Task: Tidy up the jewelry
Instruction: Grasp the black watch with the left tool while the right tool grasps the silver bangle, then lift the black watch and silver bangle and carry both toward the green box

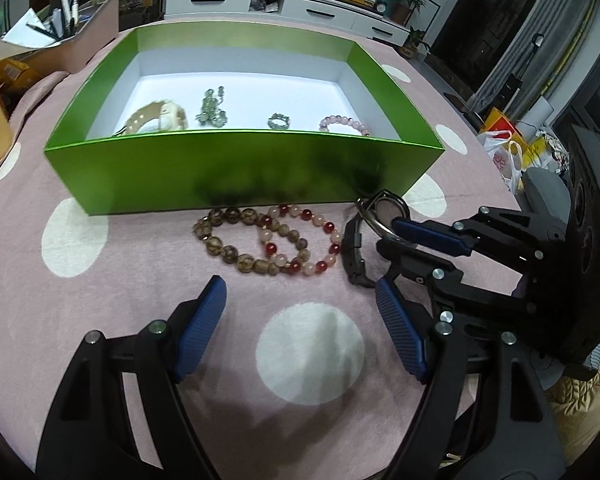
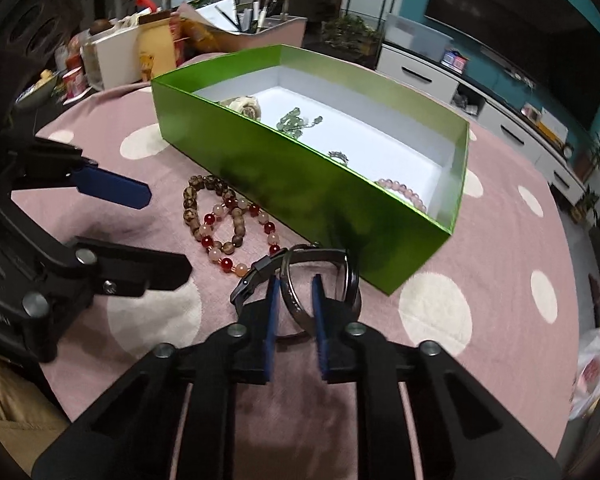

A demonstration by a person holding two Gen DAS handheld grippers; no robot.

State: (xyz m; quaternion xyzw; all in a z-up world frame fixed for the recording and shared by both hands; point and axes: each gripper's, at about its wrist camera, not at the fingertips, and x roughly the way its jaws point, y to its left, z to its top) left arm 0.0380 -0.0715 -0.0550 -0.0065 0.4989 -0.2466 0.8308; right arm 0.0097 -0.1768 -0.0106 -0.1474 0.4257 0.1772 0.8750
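Note:
A green box [image 1: 236,168] [image 2: 340,200] holds a cream bracelet [image 1: 156,118], a green bead piece [image 1: 212,114], a small ring [image 1: 279,121] and a pink bead bracelet [image 1: 344,125]. In front of it lie a brown bead bracelet [image 1: 236,240] [image 2: 196,208] and a red-and-pink bead bracelet [image 1: 304,240] [image 2: 240,240]. My right gripper [image 2: 294,308] [image 1: 388,236] is closed around the band of a black watch [image 2: 320,272] [image 1: 364,236] beside the box. My left gripper [image 1: 300,320] [image 2: 148,232] is open and empty, just short of the bead bracelets.
The pink dotted tablecloth [image 1: 308,352] covers the table. A pink organiser with pens [image 1: 68,28] and boxes stand at the far left. A white cabinet [image 1: 300,4] is behind the table. Plastic bags [image 1: 508,156] lie off the right edge.

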